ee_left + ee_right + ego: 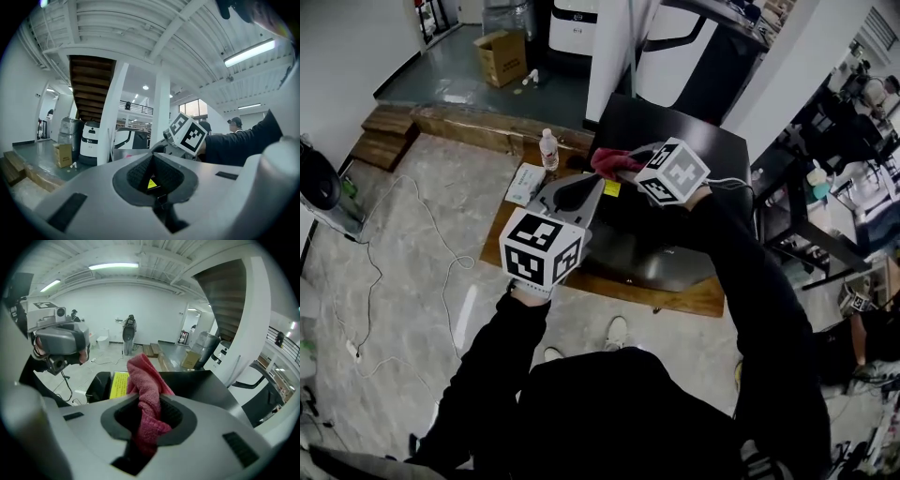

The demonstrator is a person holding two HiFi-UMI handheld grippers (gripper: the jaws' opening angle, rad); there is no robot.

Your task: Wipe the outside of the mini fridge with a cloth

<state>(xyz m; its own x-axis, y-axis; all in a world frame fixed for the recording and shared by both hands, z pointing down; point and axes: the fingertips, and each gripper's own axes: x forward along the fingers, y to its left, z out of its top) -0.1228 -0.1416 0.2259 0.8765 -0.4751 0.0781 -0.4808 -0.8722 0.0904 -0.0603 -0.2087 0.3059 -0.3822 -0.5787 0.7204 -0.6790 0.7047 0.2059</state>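
The black mini fridge (pixel 680 141) stands on a low wooden platform (pixel 698 298) below me, with a yellow sticker (pixel 611 187) near its left top edge. My right gripper (pixel 624 167) hovers over that edge, shut on a red cloth (pixel 607 160). In the right gripper view the cloth (pixel 146 394) is pinched between the jaws and bunches up above them, over the fridge top (pixel 201 383). My left gripper (pixel 579 194) is held just left of the fridge, beside the right one, jaws shut with nothing in them (pixel 157 190).
A water bottle (pixel 548 150) and a white packet (pixel 525 183) sit on the platform left of the fridge. A cable (pixel 441 272) trails over the marble floor. A fan (pixel 323 192) is far left, a cardboard box (pixel 502 56) behind, black furniture (pixel 787 225) to the right.
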